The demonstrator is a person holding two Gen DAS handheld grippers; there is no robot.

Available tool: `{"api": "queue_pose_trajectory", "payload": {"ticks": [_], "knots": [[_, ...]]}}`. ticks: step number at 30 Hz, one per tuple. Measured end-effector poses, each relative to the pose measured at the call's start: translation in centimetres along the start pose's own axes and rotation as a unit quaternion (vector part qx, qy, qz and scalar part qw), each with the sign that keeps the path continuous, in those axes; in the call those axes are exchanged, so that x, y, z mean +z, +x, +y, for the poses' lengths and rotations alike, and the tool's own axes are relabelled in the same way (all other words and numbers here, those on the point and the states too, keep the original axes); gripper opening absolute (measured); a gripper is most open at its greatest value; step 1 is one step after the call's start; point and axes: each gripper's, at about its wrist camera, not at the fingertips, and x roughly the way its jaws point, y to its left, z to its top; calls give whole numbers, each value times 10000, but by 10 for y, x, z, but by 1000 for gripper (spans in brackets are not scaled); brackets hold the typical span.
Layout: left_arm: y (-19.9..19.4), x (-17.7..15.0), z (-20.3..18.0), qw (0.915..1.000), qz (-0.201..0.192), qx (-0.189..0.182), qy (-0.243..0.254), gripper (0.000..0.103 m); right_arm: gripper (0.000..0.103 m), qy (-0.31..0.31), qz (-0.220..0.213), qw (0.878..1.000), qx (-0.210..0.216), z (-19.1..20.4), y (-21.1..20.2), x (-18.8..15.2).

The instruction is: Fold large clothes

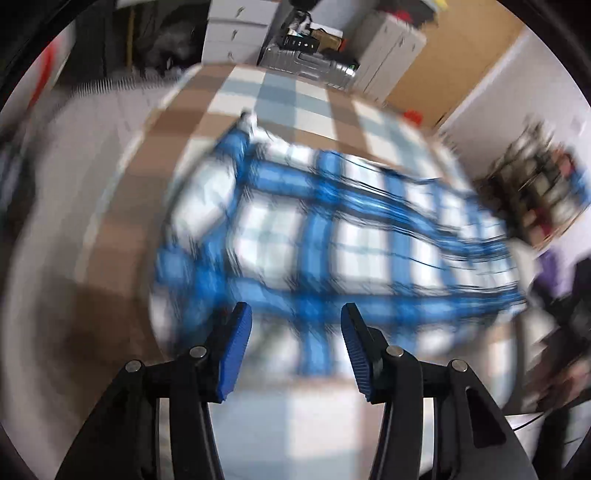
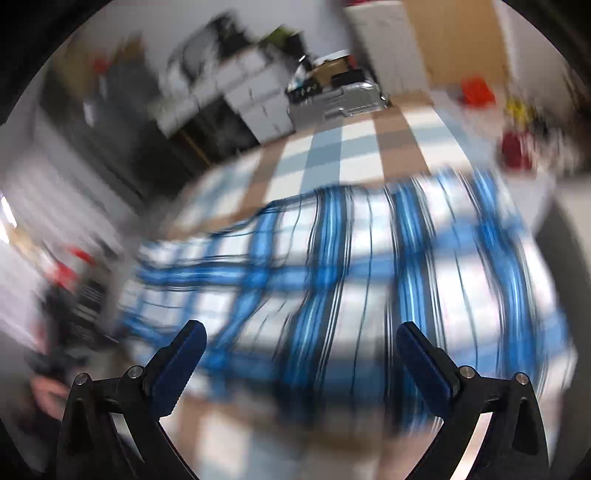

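— Two claws were up over the bed when I looked, and neither had anything in it. The left claw (image 1: 295,310) had its blue pads (image 1: 236,350) standing apart, with only the cloth far below showing through the gap.

— And the right one?

— The right claw (image 2: 301,328) was spread wider, its dark blue fingers (image 2: 181,369) well apart and bare. Nothing was pinched in either.

— Where was the garment?

— The blue-and-white plaid shirt (image 1: 332,236) lay spread on the bed (image 1: 295,92), across the middle of a checked cover in tan, white and pale blue. From the right claw's side the same shirt (image 2: 369,266) filled most of the lower view, its broad blue bands and thin dark lines running toward the far edge. Along its left side a piece seemed turned over on itself, though everything was smeared and I could not tell sleeve from hem.

— Was the shirt touching either claw?

— No, both hung above it, pointing down at a slant.

— What stood behind?

— White drawers (image 1: 236,33) and a grey case (image 1: 310,62) past the far end of the bed, and a tan door (image 1: 454,59) to the right. A red object (image 2: 478,90) sat near it, too blurred to name.
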Motion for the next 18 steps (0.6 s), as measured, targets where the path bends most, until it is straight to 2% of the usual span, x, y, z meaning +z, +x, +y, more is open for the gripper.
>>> {"api": "queue_pose_trajectory", "payload": {"ticks": [1, 2, 4, 6, 7, 9, 10, 11, 13, 18], "knots": [[-2, -10, 8, 9990, 5, -300, -320, 45, 103, 256, -29, 9994, 216, -8, -6, -9], [-3, -17, 13, 9975, -2, -419, -563, 45, 103, 696, -96, 9964, 477, -23, -16, -24], [11, -24, 21, 9896, 58, -707, -1252, 45, 103, 1297, -102, 9894, 643, -43, -22, -43], [12, -37, 36, 9787, 181, -848, -1861, 45, 103, 1941, -5, 9785, 701, -72, -15, -56], [16, -38, 48, 9703, 176, -946, -2218, 45, 103, 2100, 22, 9753, 680, -79, -15, -60], [13, -39, 60, 9612, 40, -1023, -2561, 45, 103, 2386, 74, 9693, 587, -97, -10, -63], [15, -38, 66, 9557, -20, -1087, -2735, 47, 103, 2507, -22, 9655, 698, -104, -9, -61], [19, -37, 74, 9463, -31, -1316, -2952, 52, 103, 2588, -115, 9630, 746, -107, -9, -57], [19, -37, 77, 9356, -23, -1496, -3196, 59, 103, 2657, -330, 9631, 269, -109, -8, -46], [22, -12, 74, 9310, -81, -1321, -3401, 64, 103, 2614, -500, 9639, -92, -102, 10, -23]]}}
